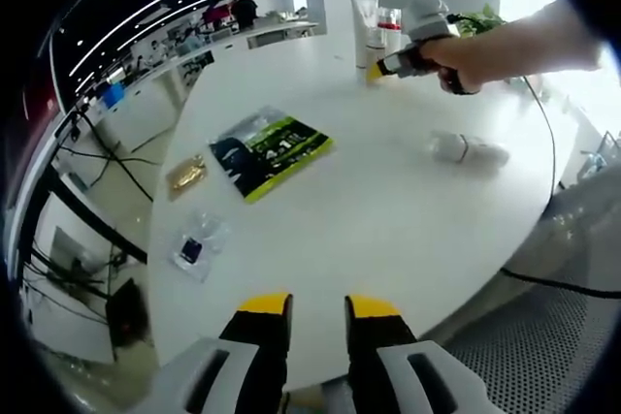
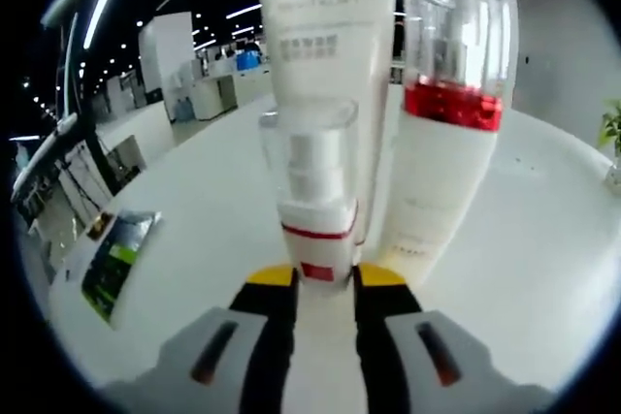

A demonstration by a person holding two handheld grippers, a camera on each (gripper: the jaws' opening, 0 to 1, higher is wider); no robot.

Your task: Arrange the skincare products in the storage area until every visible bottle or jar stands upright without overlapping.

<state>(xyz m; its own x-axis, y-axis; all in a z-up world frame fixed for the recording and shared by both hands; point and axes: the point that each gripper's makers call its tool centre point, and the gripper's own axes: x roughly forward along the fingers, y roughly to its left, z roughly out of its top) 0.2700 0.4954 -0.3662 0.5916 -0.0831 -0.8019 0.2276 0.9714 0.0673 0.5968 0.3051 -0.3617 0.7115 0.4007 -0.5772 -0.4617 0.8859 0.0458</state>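
Right jaws pinch one small bottle (image 2: 315, 220); two bottles (image 2: 441, 123) stand behind; left jaws spread.

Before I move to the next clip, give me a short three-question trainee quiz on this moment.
1. True or false: the bottle near the table edge in the left gripper view stands upright.
2. Multiple choice: what sits between the right gripper fingers? A) the small pump bottle B) the green packet C) the gold sachet
3. Fill in: in the right gripper view, the tall bottle beside the white tube has a ___ band under its clear cap.

Key: 1 false, it lies on its side; 2 A; 3 red.
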